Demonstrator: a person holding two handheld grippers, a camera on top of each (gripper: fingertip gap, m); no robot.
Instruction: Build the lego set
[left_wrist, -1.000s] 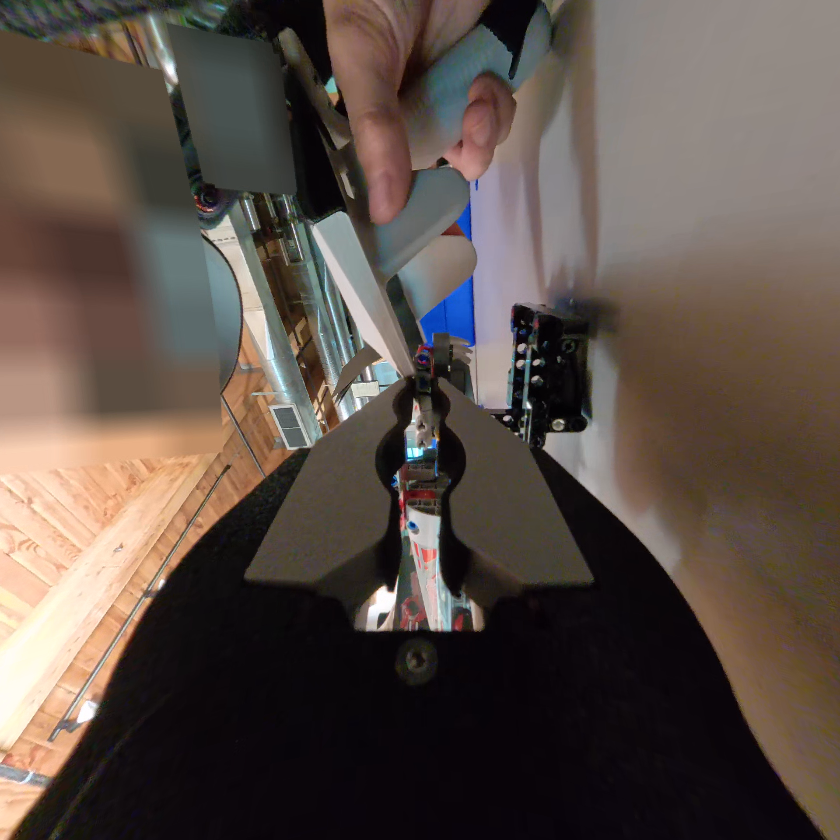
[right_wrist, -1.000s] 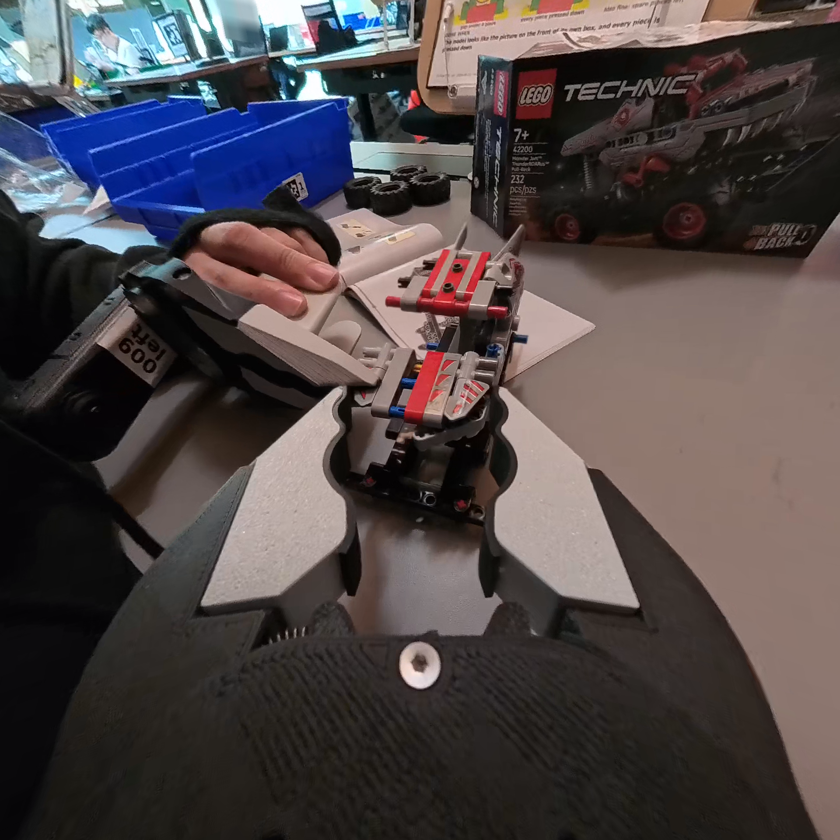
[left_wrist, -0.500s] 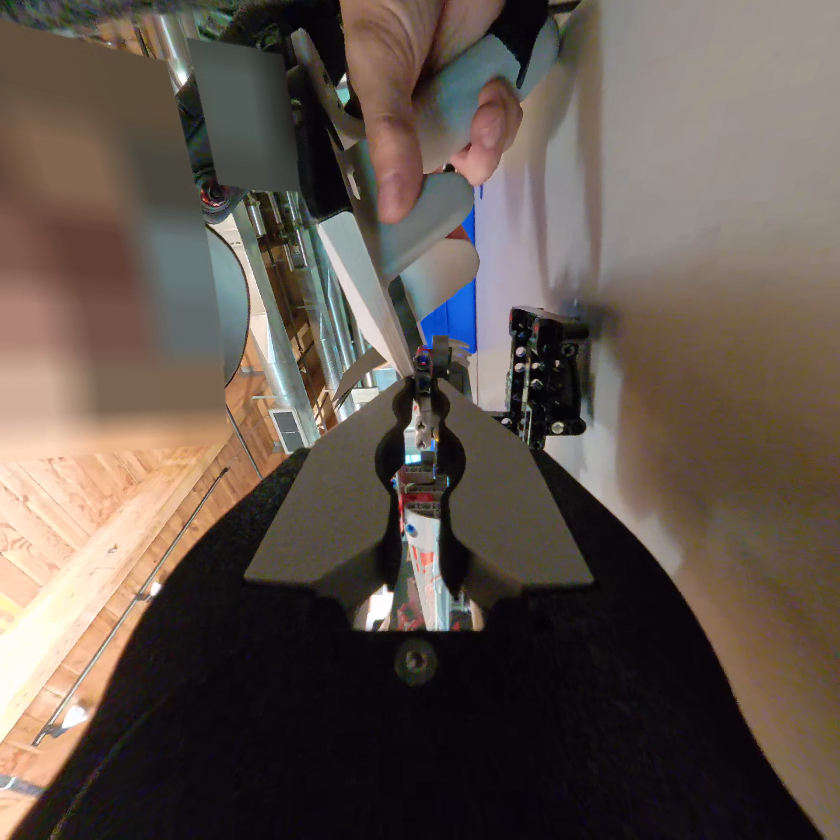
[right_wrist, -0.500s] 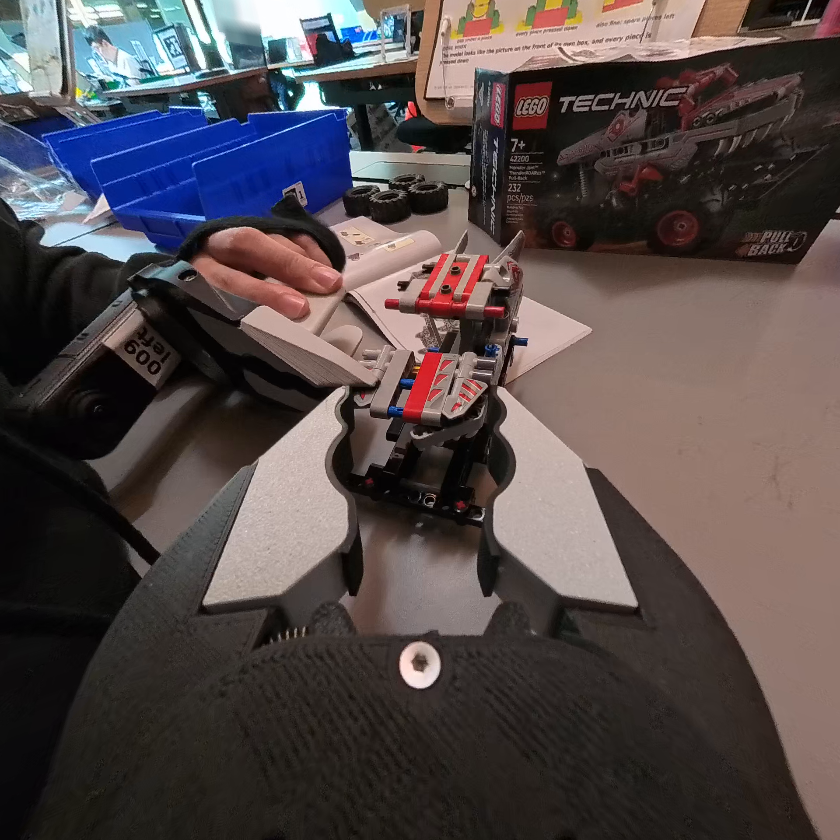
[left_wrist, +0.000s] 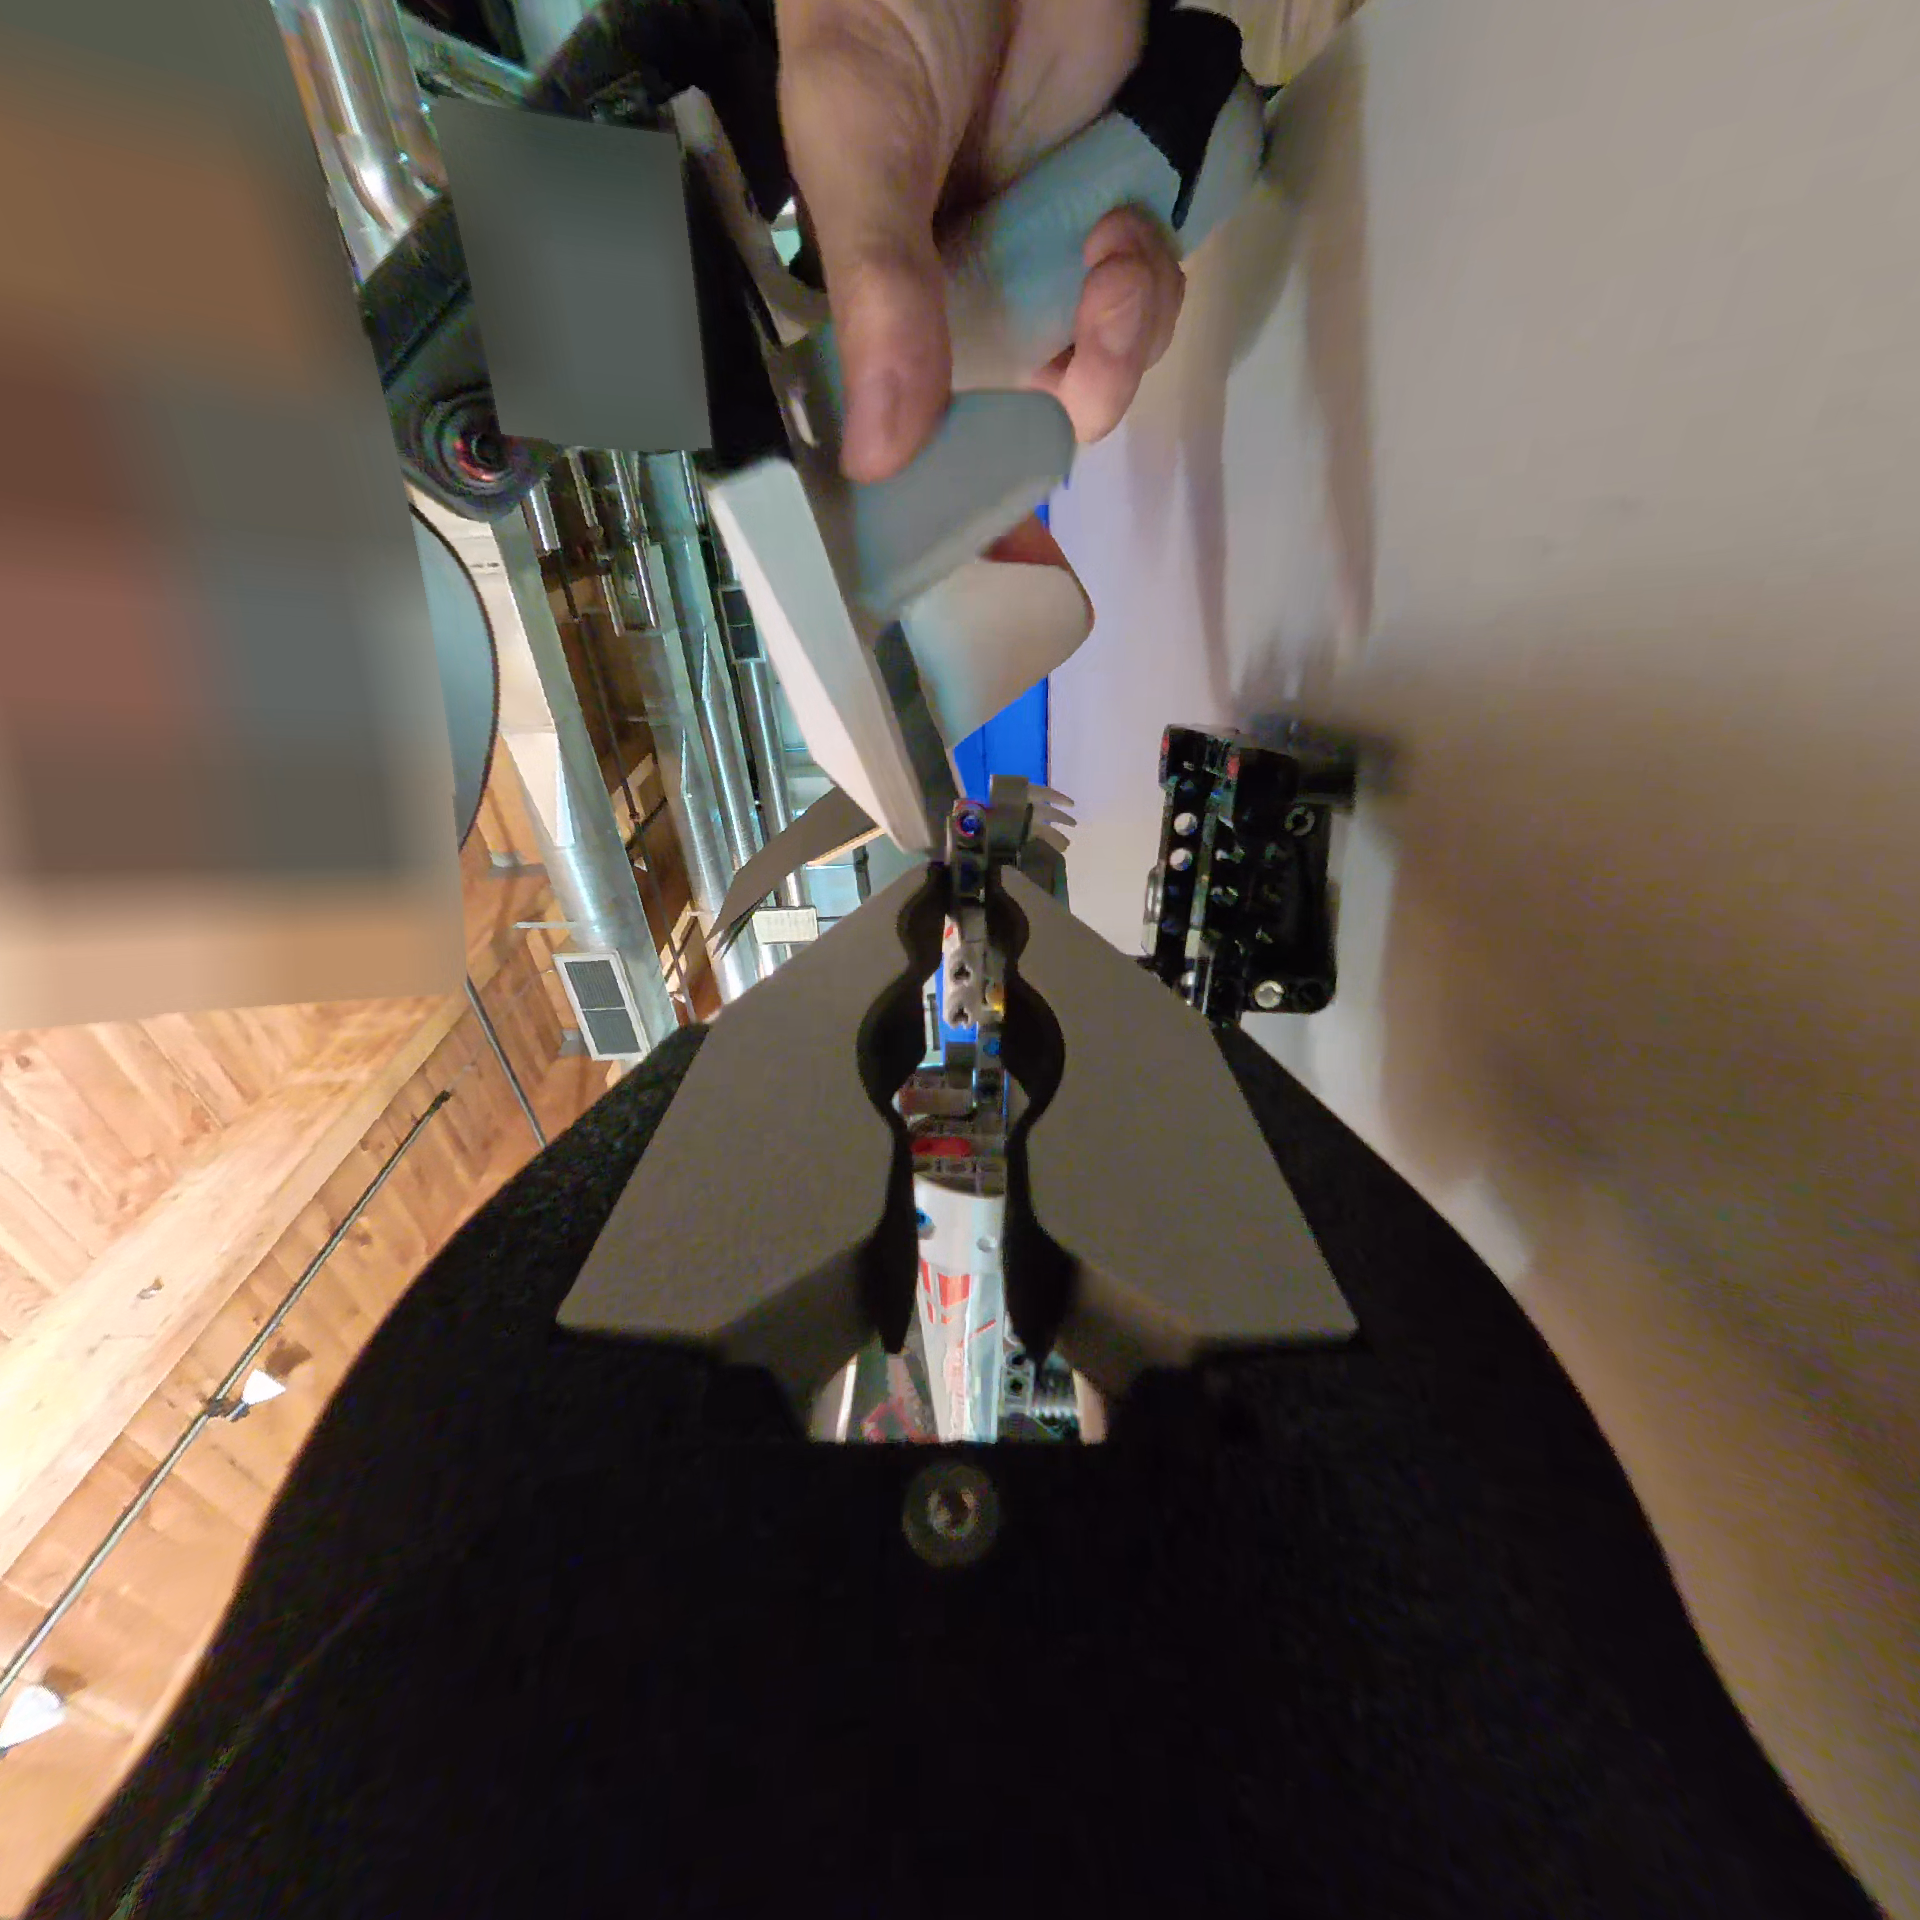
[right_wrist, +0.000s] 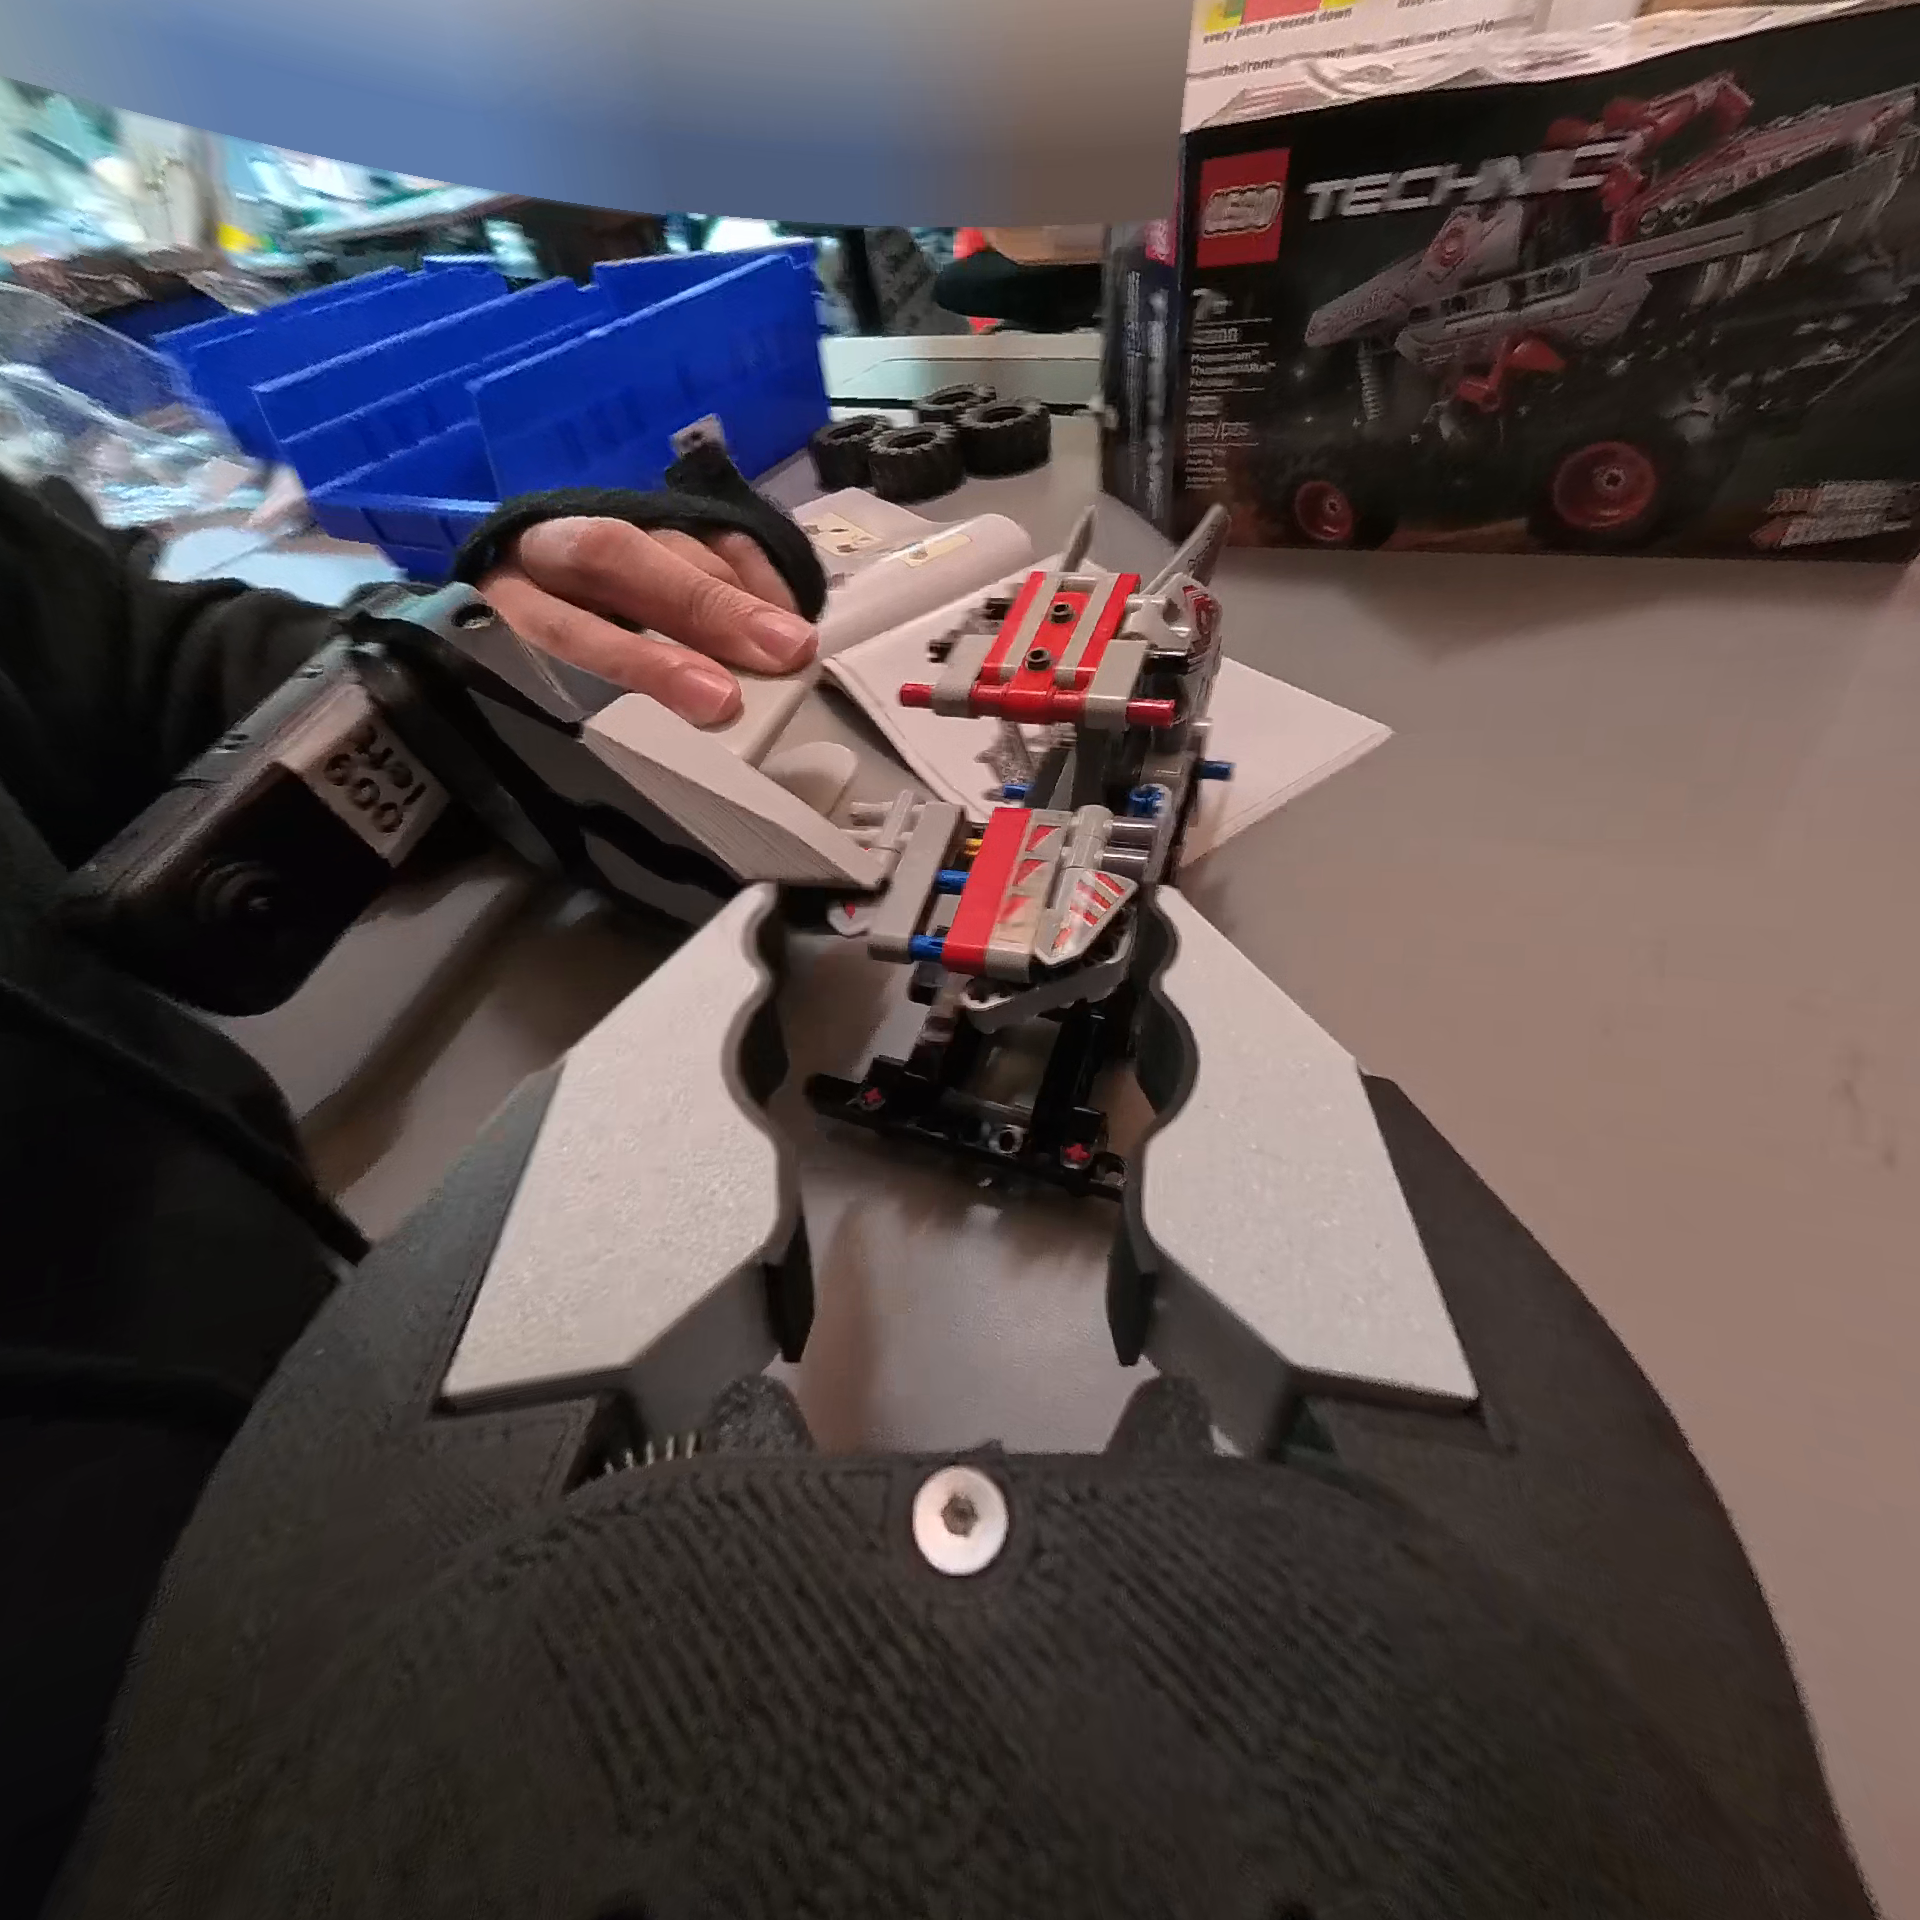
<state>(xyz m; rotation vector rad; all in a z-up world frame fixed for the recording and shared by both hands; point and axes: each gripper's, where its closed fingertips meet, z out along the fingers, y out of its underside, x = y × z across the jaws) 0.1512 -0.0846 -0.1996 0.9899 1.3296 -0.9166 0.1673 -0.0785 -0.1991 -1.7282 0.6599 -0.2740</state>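
A partly built lego truck (right_wrist: 1039, 914) with red and grey panels on a black chassis (right_wrist: 966, 1122) stands on the grey table (right_wrist: 1558, 935). My left gripper (right_wrist: 862, 873) comes in from the left and is shut on the truck's grey and red side panel. In the left wrist view that gripper (left_wrist: 966, 883) pinches the thin panel (left_wrist: 971, 966) edge-on, with the chassis (left_wrist: 1236, 873) to the right. My right gripper (right_wrist: 961, 914) is open, one finger on each side of the truck, with gaps showing. A hand (left_wrist: 935, 208) holds it in the left wrist view.
The lego box (right_wrist: 1558, 312) stands at the back right. Several black tyres (right_wrist: 925, 436) lie beside it. Blue bins (right_wrist: 520, 384) fill the back left. An open instruction booklet (right_wrist: 1278, 727) lies under and behind the truck. A person's dark sleeve (right_wrist: 156, 727) is at the left. The tips of both grippers are at nearly the same place.
The right gripper has come slightly closer to the truck and still stands open around it. The left gripper keeps its hold on the side panel; the truck has hardly moved.
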